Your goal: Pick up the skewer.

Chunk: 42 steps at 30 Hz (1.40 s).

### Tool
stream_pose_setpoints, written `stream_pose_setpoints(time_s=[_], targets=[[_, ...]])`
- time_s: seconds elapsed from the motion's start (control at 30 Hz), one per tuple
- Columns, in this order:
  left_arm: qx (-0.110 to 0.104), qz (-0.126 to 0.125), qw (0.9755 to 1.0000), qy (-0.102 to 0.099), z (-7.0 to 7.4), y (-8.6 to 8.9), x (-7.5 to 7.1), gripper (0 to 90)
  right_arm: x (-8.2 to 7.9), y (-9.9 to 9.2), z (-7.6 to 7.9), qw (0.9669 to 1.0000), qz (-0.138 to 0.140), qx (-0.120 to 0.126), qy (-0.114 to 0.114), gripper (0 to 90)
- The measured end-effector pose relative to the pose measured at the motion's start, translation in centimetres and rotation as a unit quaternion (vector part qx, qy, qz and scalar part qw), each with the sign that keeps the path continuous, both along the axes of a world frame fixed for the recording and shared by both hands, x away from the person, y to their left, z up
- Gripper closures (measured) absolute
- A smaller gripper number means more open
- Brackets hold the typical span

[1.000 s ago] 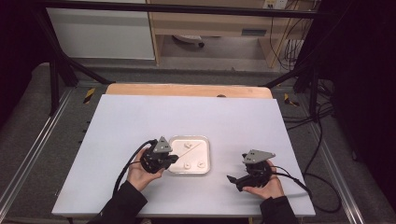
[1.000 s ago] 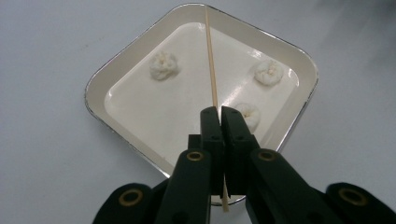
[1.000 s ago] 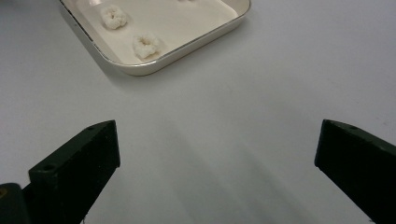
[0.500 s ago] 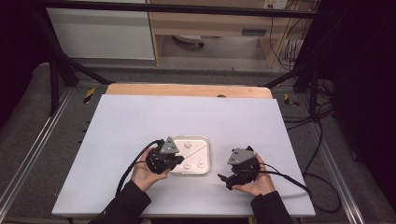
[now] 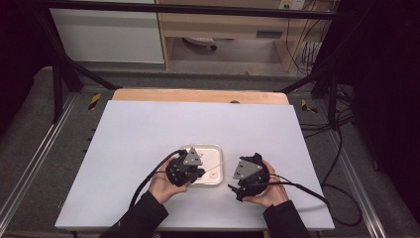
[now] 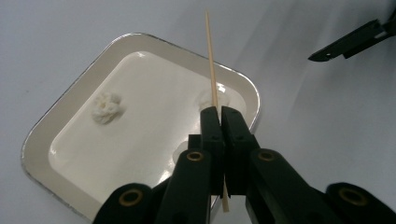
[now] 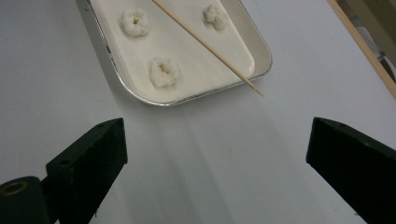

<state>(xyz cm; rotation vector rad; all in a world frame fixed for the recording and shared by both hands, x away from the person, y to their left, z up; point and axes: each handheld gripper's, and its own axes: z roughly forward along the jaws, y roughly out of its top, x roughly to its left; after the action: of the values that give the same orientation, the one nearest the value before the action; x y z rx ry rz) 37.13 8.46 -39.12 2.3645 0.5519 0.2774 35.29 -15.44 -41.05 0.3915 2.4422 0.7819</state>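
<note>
The left gripper (image 6: 218, 122) clamps a thin wooden skewer (image 6: 211, 60) slanting over the white rectangular metal-rimmed tray (image 6: 42, 135) holding three white dough lumps (image 7: 164, 71); its jaws hide one lump. The right gripper (image 7: 217, 154), just beside the tray, has just been closing yet gapes wide, empty, above bare white tabletop (image 5: 148, 129).

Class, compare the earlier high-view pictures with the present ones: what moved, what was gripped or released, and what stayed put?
The right gripper moved left towards the tray, its jaws just closing slightly, nothing between them. The left gripper shifted slightly right, shut on the skewer throughout. Tray and three white pieces stayed put.
</note>
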Motion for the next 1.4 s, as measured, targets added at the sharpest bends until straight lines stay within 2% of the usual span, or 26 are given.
stream_pose_setpoints(time_s=[0.23,0.4,0.53,0.57,0.77,0.83,0.87,0.93,1.0,1.07,1.23,1.4], targets=[[0.005,-0.017,0.9998,0.003,0.2,-1.6,-0.1,88.6,-0.1,0.3,-0.2,0.9994,0.019,-0.022,-0.019,12.1],[0.013,-0.027,0.9995,0.006,0.1,-2.7,-0.1,88.6,-0.2,0.2,-0.5,0.9972,0.045,-0.046,-0.039,20.2],[0.018,-0.035,0.9992,0.009,0.1,-3.6,-0.1,88.6,-0.1,0.1,-0.6,0.9935,0.071,-0.069,-0.057,27.0],[0.018,-0.035,0.9992,0.009,0.1,-3.6,-0.1,88.6,-0.1,0.1,-0.6,0.9935,0.071,-0.069,-0.057,27.0],[0.017,-0.042,0.9989,0.011,0.1,-4.3,-0.2,88.6,0.0,0.0,-0.9,0.9865,0.105,-0.094,-0.083,40.6],[0.019,-0.047,0.9987,0.011,0.1,-4.5,-0.3,88.6,0.0,0.0,-0.9,0.9858,0.111,-0.097,-0.080,42.4],[0.018,-0.048,0.9986,0.012,0.1,-4.6,-0.3,88.6,0.0,-0.1,-1.0,0.9830,0.120,-0.107,-0.088,46.3],[0.019,-0.049,0.9985,0.012,0.1,-4.7,-0.3,88.6,0.0,-0.1,-1.1,0.9823,0.122,-0.112,-0.088,49.7],[0.019,-0.051,0.9984,0.013,0.1,-4.9,-0.4,88.6,0.0,-0.1,-1.2,0.9796,0.130,-0.121,-0.094,53.8],[0.020,-0.054,0.9983,0.013,0.1,-5.0,-0.4,88.6,0.0,-0.1,-1.2,0.9790,0.131,-0.124,-0.096,56.1],[0.019,-0.060,0.9979,0.014,0.1,-5.2,-0.4,88.6,0.0,-0.2,-1.2,0.9725,0.152,-0.142,-0.104,67.3],[0.019,-0.062,0.9977,0.016,0.0,-5.4,-0.4,88.6,0.0,-0.2,-1.3,0.9686,0.164,-0.154,-0.106,73.1]])
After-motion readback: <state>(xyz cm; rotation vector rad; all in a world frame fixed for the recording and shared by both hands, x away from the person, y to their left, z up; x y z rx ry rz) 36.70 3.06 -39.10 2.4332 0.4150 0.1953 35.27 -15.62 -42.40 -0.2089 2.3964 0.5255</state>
